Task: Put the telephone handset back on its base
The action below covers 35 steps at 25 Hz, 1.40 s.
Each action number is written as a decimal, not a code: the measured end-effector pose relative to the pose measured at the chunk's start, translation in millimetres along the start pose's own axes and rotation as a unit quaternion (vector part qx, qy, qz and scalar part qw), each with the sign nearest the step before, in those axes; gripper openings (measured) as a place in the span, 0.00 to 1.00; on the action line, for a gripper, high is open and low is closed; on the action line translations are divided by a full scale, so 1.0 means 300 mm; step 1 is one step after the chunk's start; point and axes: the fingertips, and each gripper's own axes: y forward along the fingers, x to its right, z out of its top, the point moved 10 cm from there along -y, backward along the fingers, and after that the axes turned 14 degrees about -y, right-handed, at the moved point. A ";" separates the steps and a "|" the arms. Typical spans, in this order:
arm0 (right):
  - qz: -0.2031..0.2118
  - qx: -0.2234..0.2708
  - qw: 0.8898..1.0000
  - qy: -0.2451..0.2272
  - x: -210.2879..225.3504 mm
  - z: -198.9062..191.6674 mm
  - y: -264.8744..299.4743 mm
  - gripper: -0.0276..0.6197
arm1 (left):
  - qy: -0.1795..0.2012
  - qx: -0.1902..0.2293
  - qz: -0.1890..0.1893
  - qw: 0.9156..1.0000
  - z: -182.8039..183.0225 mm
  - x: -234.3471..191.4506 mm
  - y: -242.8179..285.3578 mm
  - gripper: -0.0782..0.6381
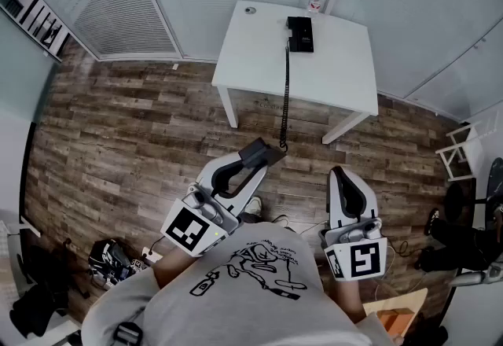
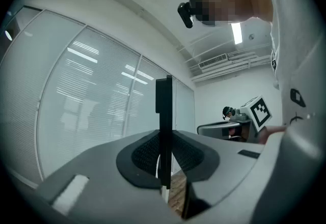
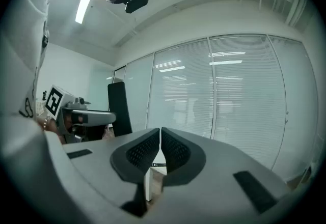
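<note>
The black telephone base [image 1: 300,34] sits on the far side of a white table [image 1: 259,53]. Its coiled cord [image 1: 284,97] hangs off the table's front edge down to the black handset [image 1: 259,153]. My left gripper [image 1: 264,157] is shut on the handset, well short of the table. In the left gripper view the handset [image 2: 163,116] stands edge-on as a dark slab, and the left gripper [image 2: 164,159] is clamped on it. My right gripper [image 1: 340,173] is level beside it, shut and empty. In the right gripper view, the right gripper [image 3: 161,149] has pads that meet, and the handset [image 3: 119,108] shows at left.
A small bottle [image 1: 314,3] and a round object [image 1: 250,10] stand at the table's far edge. Blinds and glass walls close off the room behind it. A dark bag [image 1: 110,259] lies on the wood floor at lower left, a white chair [image 1: 460,149] stands at right.
</note>
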 end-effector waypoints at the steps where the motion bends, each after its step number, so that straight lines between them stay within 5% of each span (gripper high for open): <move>1: 0.001 -0.002 1.000 -0.001 -0.006 0.003 0.003 0.06 | -0.003 0.000 0.002 1.000 0.003 -0.003 -0.006 0.20; 20: 0.001 0.001 1.000 0.011 -0.013 -0.015 0.117 0.06 | -0.024 -0.020 0.022 0.999 0.001 -0.105 -0.009 0.20; 35: 0.012 0.000 0.999 0.032 0.236 -0.110 0.347 0.06 | -0.025 -0.023 0.030 0.999 0.016 -0.265 0.286 0.20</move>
